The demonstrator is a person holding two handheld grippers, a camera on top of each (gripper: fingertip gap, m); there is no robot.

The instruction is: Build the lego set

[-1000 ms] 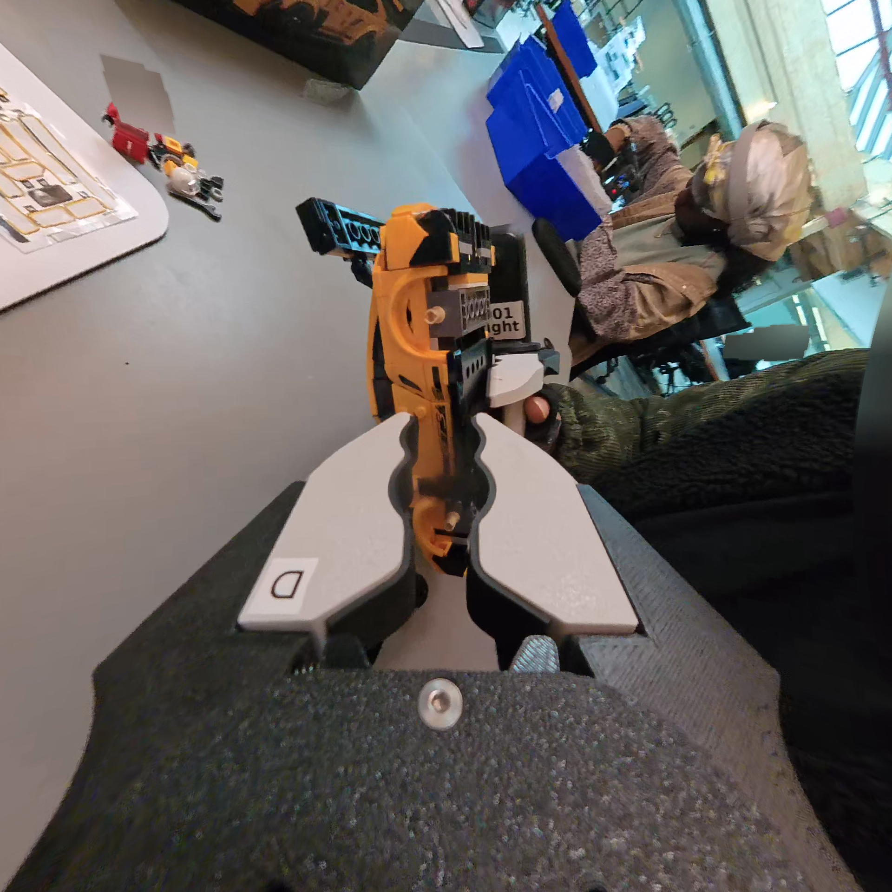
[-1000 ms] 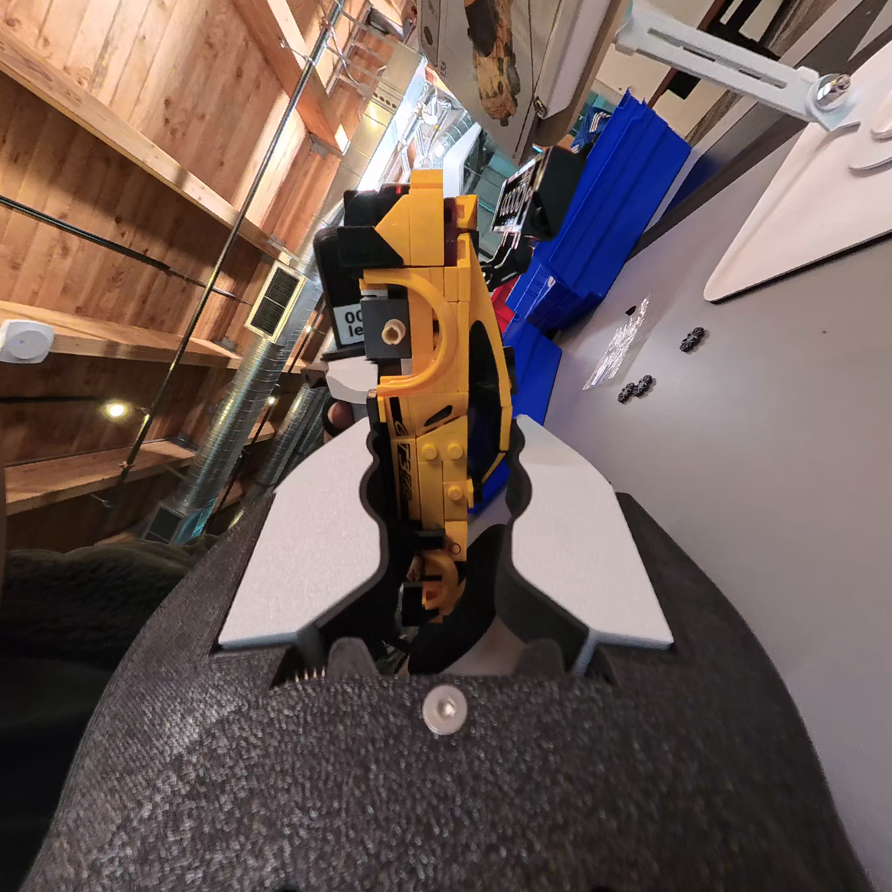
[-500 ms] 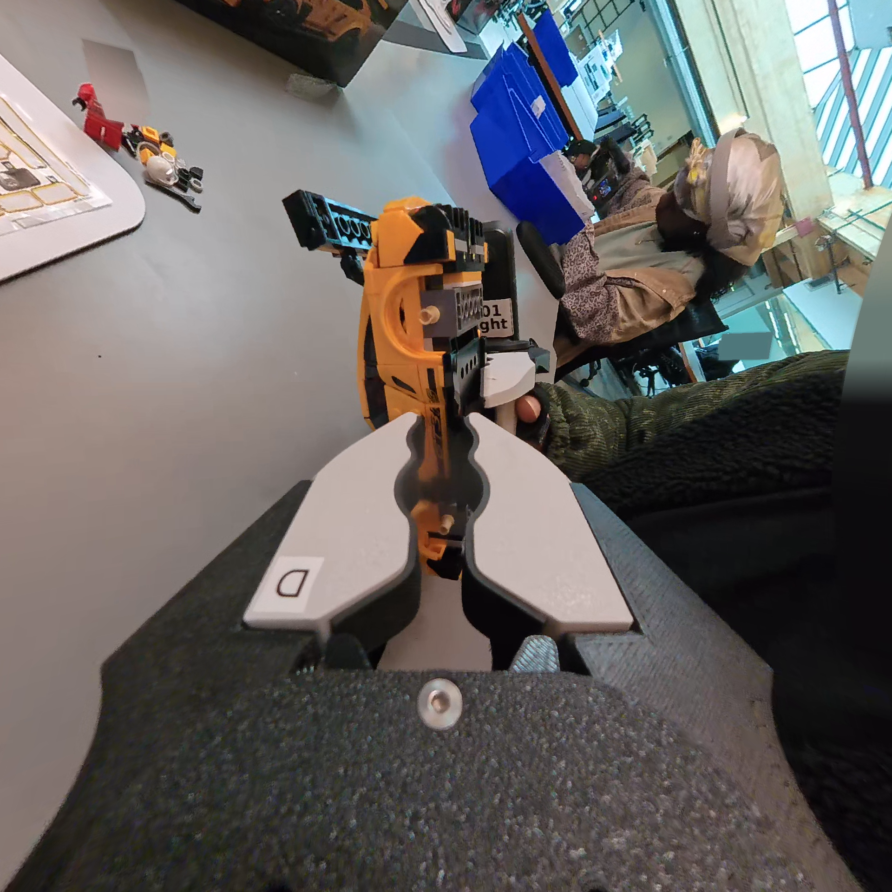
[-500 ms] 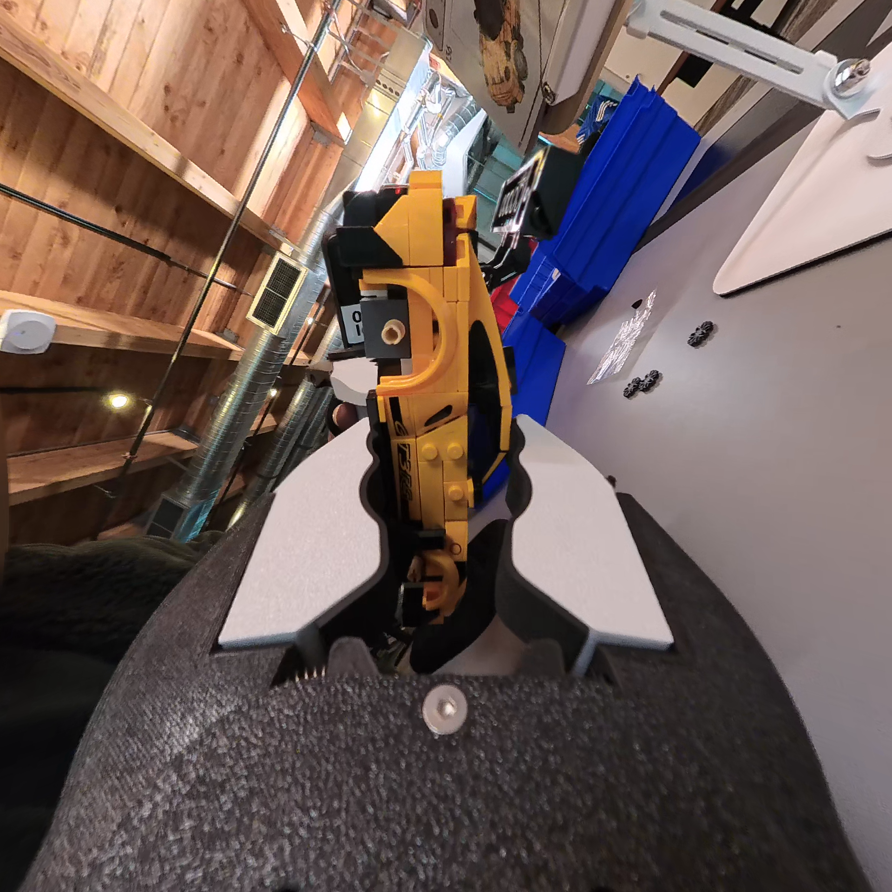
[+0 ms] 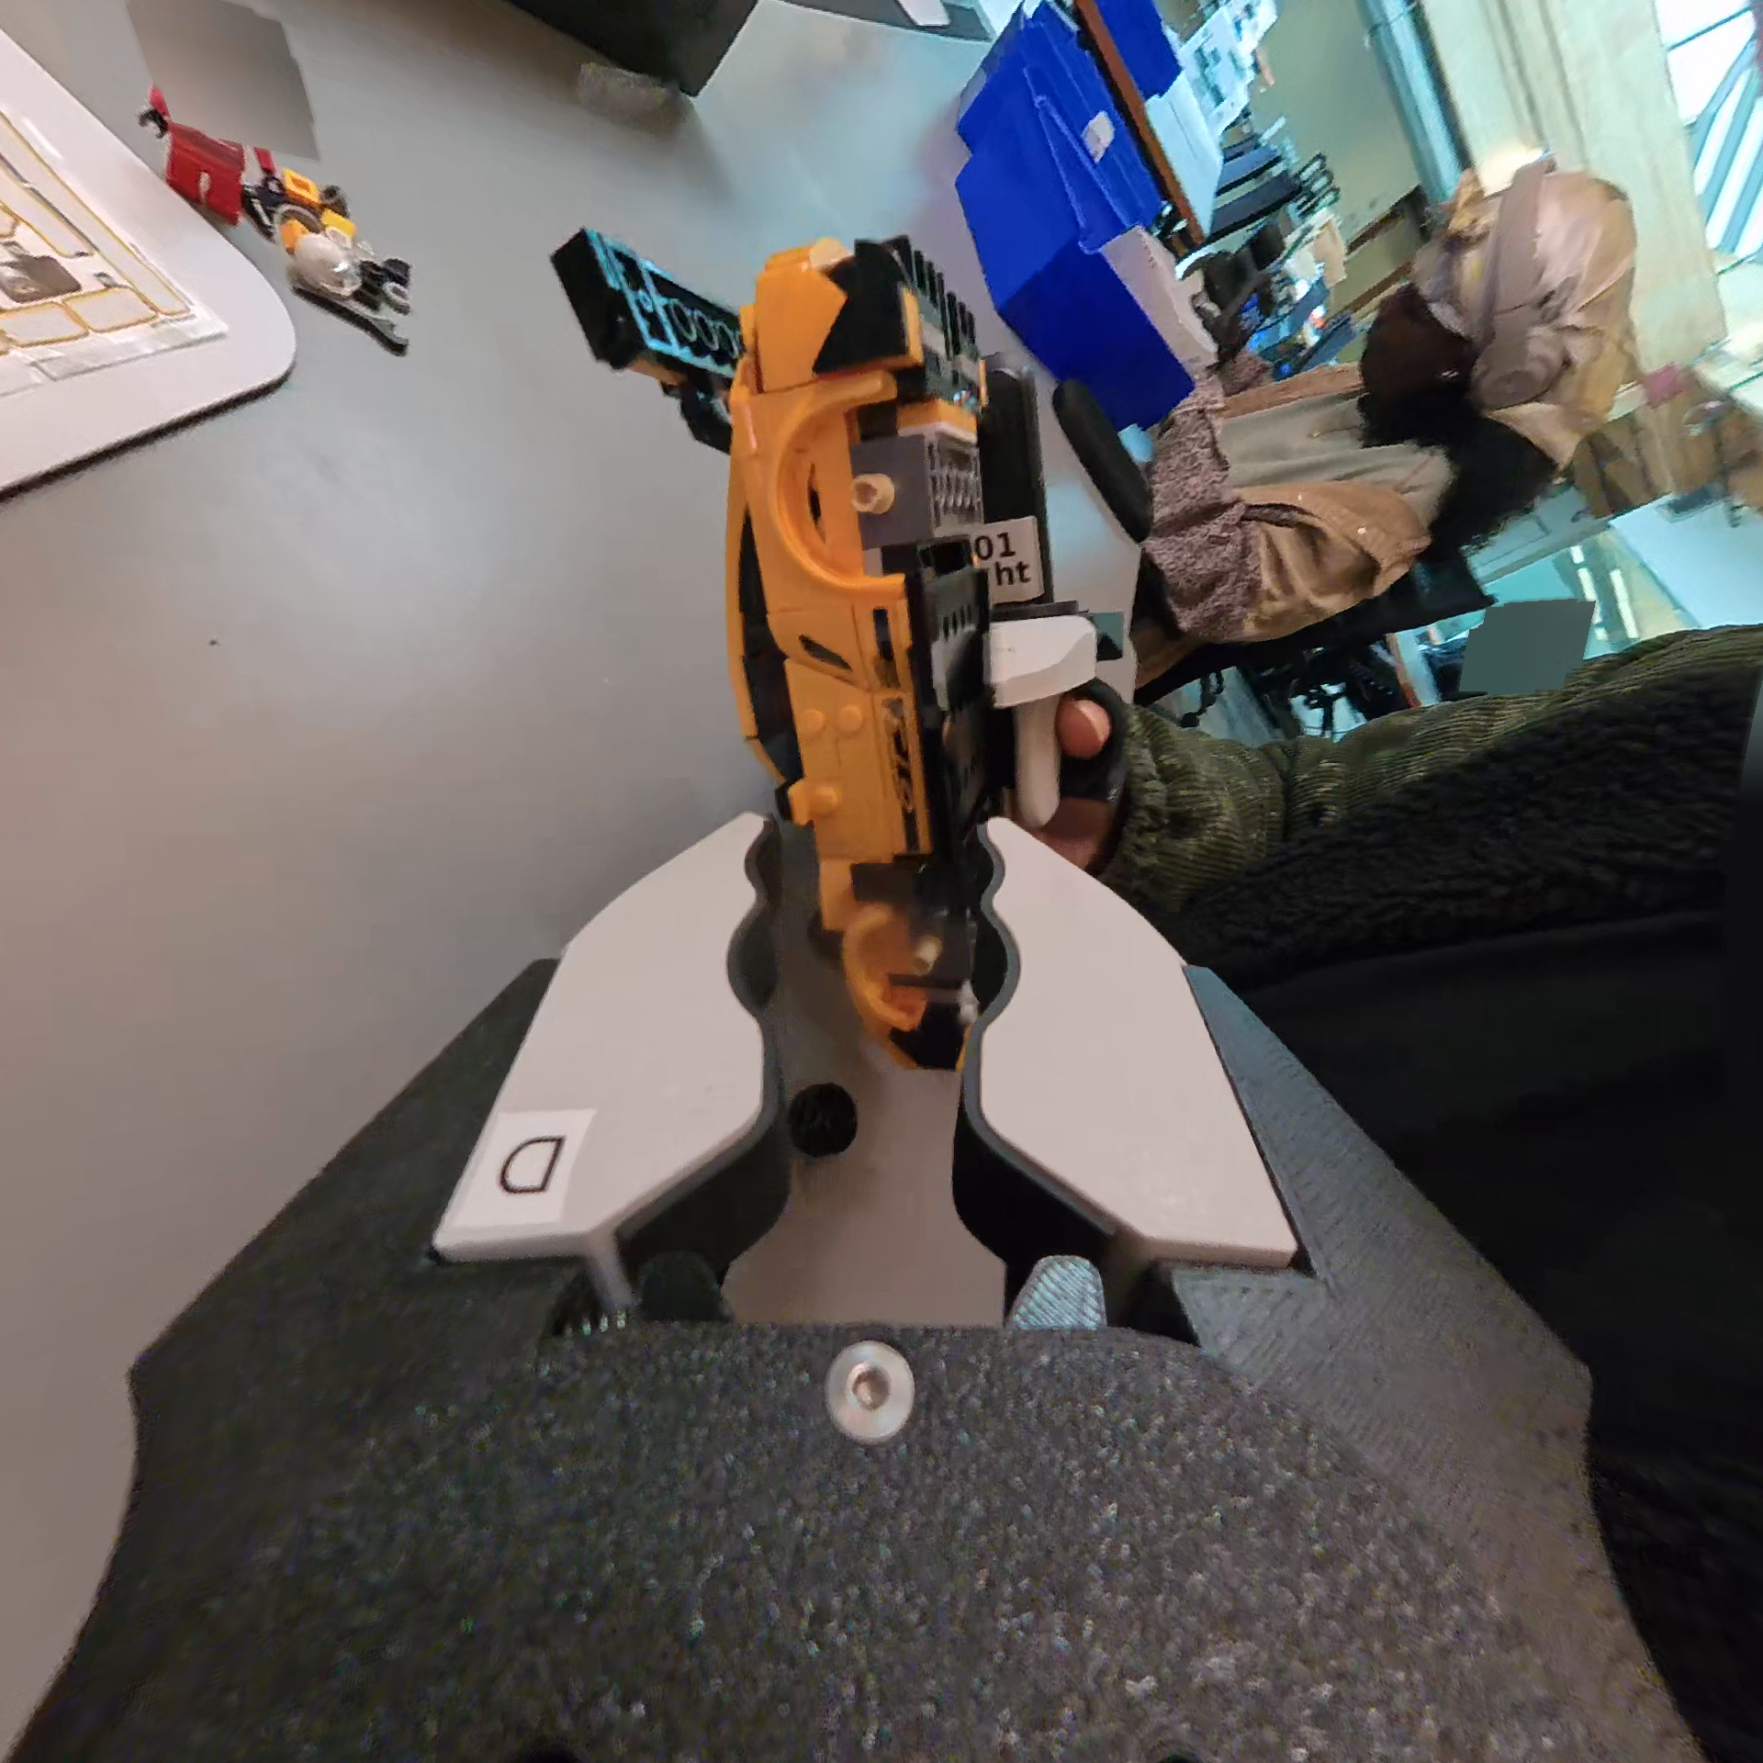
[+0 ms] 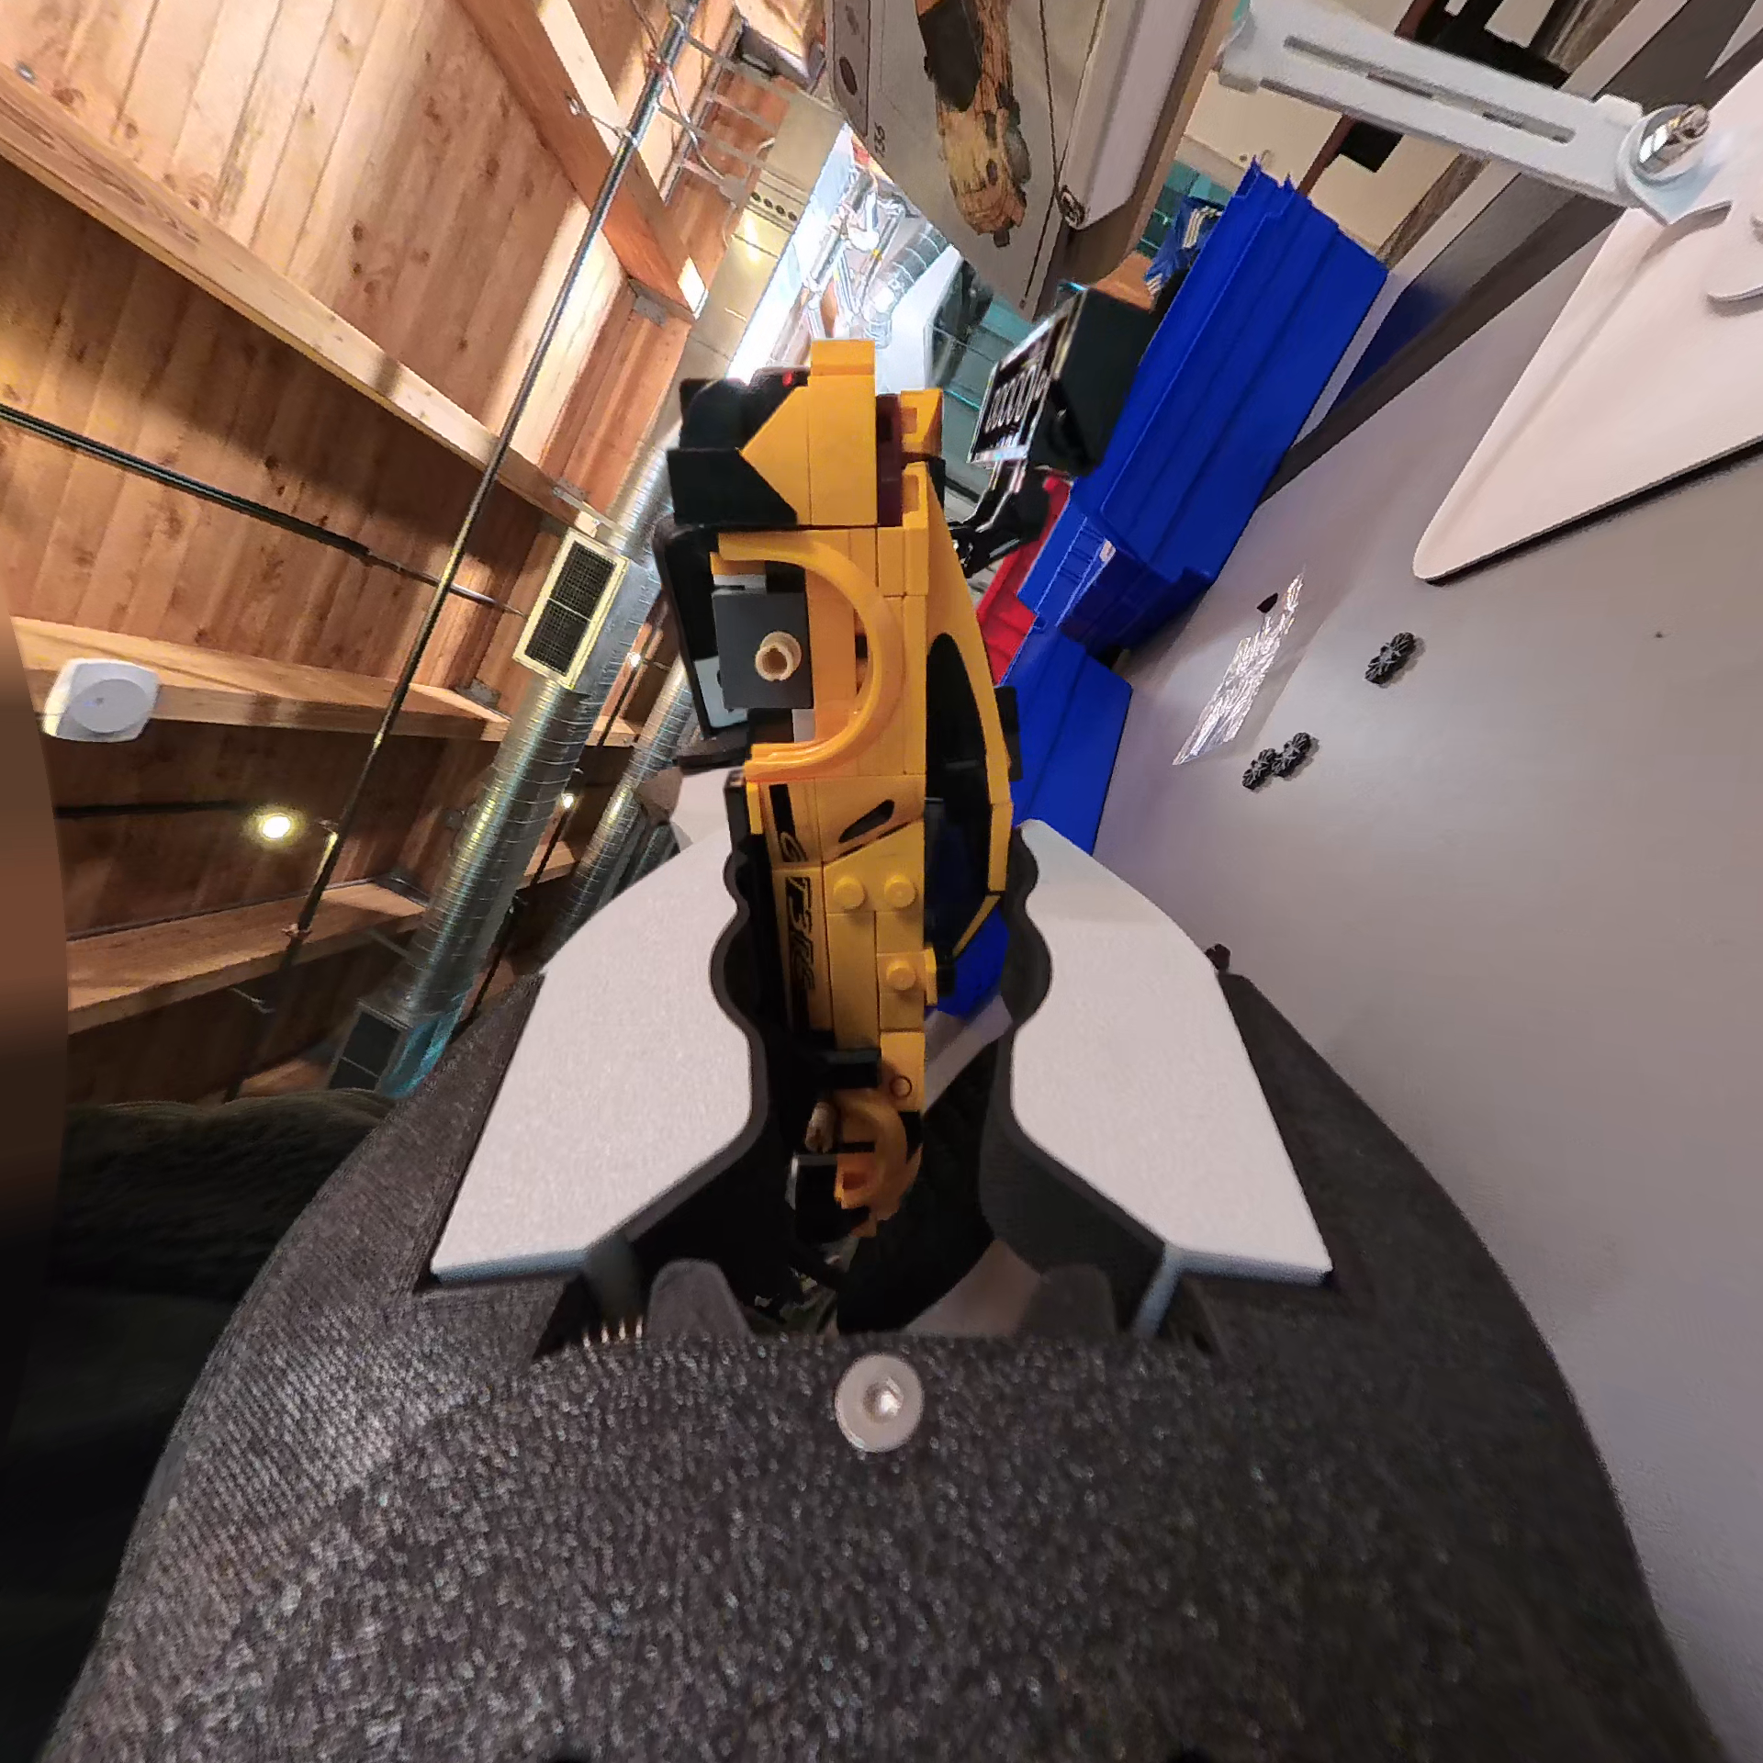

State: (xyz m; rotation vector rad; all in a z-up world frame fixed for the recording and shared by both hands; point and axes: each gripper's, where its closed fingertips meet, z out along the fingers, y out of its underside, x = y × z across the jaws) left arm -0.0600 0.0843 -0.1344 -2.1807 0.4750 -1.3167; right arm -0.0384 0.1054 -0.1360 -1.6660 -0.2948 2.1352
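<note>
Looking at a yellow-and-black lego car [image 5: 840,611] [image 6: 859,811], up in the air above the grey table [image 5: 382,668] [image 6: 1526,954] and stood on end, with both wrist views running along its length. Can see a tan axle pin inside the far wheel arch from either side. Also spotting a black holed beam [image 5: 658,320] poking out sideways at the far end.

Got the right gripper [image 6: 873,844] clamped on the car's near half, grey fingers snug against the roof and the underside. From the left view, only catching one white finger [image 5: 1035,658] of it behind the car, plus the hand [image 5: 1078,773] on it and a green fleecy sleeve [image 5: 1383,811].

Found the left gripper [image 5: 873,835] spread apart around the other end of the car: clear gap on the yellow side, black underside right up against the other finger. Not gripping, as far as can be told.

Further out on the table:
- a little heap of loose pieces [image 5: 286,219], red, orange and black, next to a white mat [image 5: 95,315] with a sheet on it
- some small black rims [image 6: 1278,758] beside a clear plastic bag [image 6: 1240,677]

Beyond that, stacked blue bins [image 5: 1068,191] [image 6: 1192,477], a seated person [image 5: 1288,477] in the background, and wooden shelving [image 6: 238,382].
</note>
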